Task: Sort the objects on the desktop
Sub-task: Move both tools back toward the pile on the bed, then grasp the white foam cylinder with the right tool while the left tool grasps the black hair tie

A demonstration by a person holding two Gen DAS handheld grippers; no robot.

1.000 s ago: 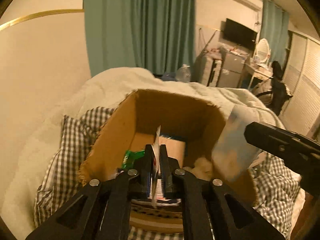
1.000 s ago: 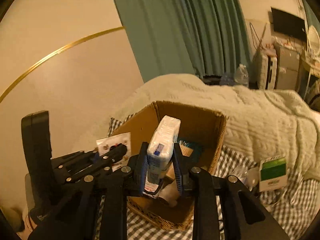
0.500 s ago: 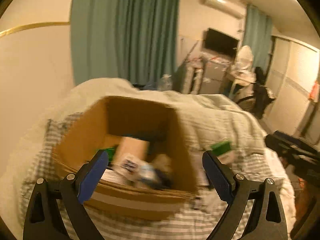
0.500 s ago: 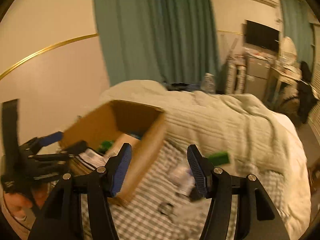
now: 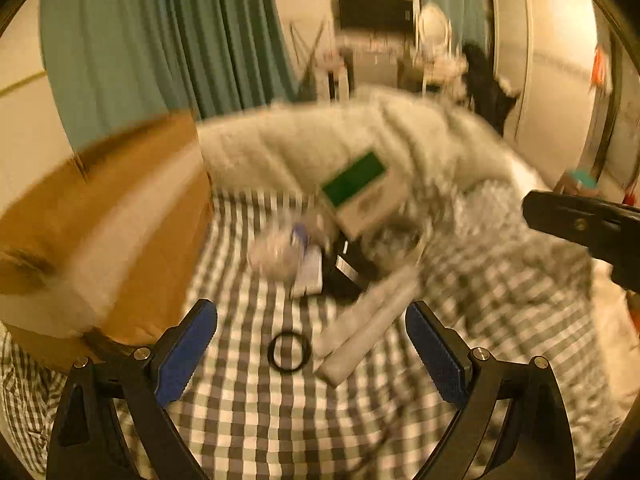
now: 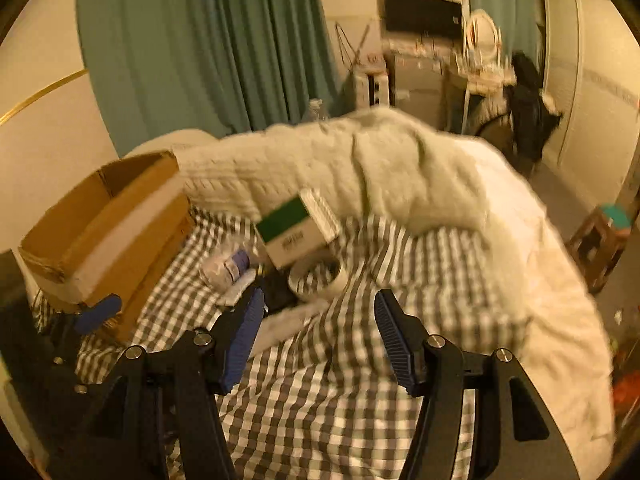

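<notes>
Both grippers are open and empty over a checked bedsheet. My left gripper (image 5: 312, 344) hangs above a black ring (image 5: 289, 350) and a pale flat pack (image 5: 368, 330). Beyond lie a white and green box (image 5: 362, 194), a crumpled white packet (image 5: 280, 254) and a dark object (image 5: 344, 276). The cardboard box (image 5: 100, 216) stands at the left. My right gripper (image 6: 318, 336) faces the green box (image 6: 294, 232), a tape roll (image 6: 318, 278) and the white packet (image 6: 226, 268); the cardboard box (image 6: 104, 224) is at its left.
A thick white knitted blanket (image 6: 360, 168) is piled behind the objects. Teal curtains (image 6: 200, 40) and a cream wall are at the back left, furniture and a television at the back right. The view is motion-blurred.
Both grippers opened and let their items go into the cardboard box, then swung right, away from the box, toward the loose objects on the checked sheet.
</notes>
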